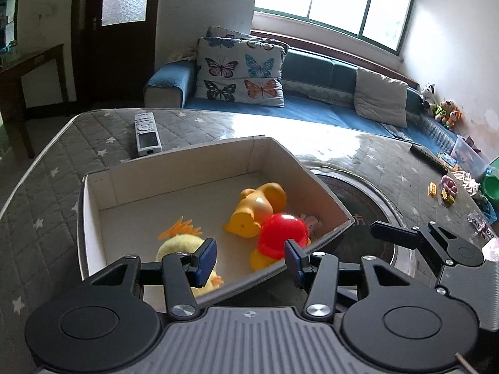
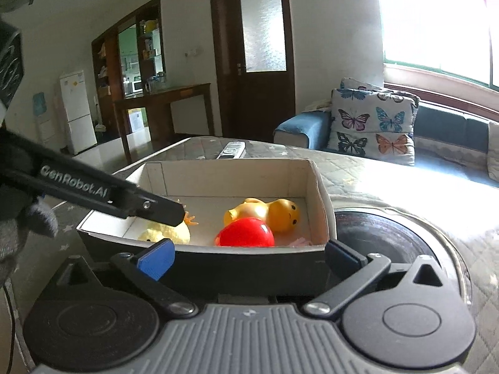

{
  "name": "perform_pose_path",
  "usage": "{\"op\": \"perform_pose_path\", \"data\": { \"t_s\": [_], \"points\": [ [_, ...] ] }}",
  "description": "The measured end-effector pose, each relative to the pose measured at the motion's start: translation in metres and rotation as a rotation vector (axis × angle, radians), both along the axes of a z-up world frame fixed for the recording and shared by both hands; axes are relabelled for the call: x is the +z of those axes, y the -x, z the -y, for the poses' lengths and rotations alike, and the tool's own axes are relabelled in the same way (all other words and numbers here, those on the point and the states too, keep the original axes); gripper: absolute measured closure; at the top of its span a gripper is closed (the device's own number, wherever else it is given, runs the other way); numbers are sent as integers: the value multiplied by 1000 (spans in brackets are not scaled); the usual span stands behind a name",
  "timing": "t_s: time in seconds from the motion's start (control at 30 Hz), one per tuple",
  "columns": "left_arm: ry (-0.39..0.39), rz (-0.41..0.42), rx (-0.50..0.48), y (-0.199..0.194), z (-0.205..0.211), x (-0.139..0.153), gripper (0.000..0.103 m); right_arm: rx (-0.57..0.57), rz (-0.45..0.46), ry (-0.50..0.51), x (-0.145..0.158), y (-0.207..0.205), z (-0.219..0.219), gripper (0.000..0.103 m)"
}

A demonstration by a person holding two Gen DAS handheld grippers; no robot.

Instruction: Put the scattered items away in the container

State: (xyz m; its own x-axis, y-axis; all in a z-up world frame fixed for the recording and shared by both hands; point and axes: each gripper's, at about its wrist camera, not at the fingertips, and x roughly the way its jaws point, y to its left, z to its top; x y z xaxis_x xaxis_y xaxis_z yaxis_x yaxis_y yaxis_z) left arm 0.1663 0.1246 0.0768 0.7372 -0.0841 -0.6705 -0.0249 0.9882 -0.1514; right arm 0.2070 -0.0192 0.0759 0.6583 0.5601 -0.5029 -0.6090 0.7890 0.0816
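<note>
An open cardboard box (image 1: 174,162) (image 2: 237,171) stands on the quilted grey table. Inside lie a yellow rubber duck (image 1: 259,208) (image 2: 274,212), a red ball-shaped toy (image 1: 282,232) (image 2: 246,233), a pale yellow plush chick (image 1: 181,246) (image 2: 168,233) and a small pink item (image 1: 312,221). My left gripper (image 1: 251,260) is open and empty over the box's near rim. My right gripper (image 2: 249,258) is open and empty, just outside the box's near wall. The left gripper's finger (image 2: 162,208) reaches over the box in the right wrist view.
A grey remote (image 1: 146,132) (image 2: 232,149) lies beyond the box. A black round hotplate (image 1: 358,205) (image 2: 389,237) sits in the table to the right. Small toys (image 1: 447,191) and a black remote (image 1: 428,157) lie at the far right. A blue sofa (image 1: 312,109) stands behind.
</note>
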Motion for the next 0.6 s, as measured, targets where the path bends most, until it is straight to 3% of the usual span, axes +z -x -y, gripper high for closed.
{"op": "perform_pose_path", "data": {
  "t_s": [0.6],
  "points": [
    [-4, 31, 98, 41, 10, -22, 53, -51, -60, -17, -17, 26, 4, 0]
  ]
}}
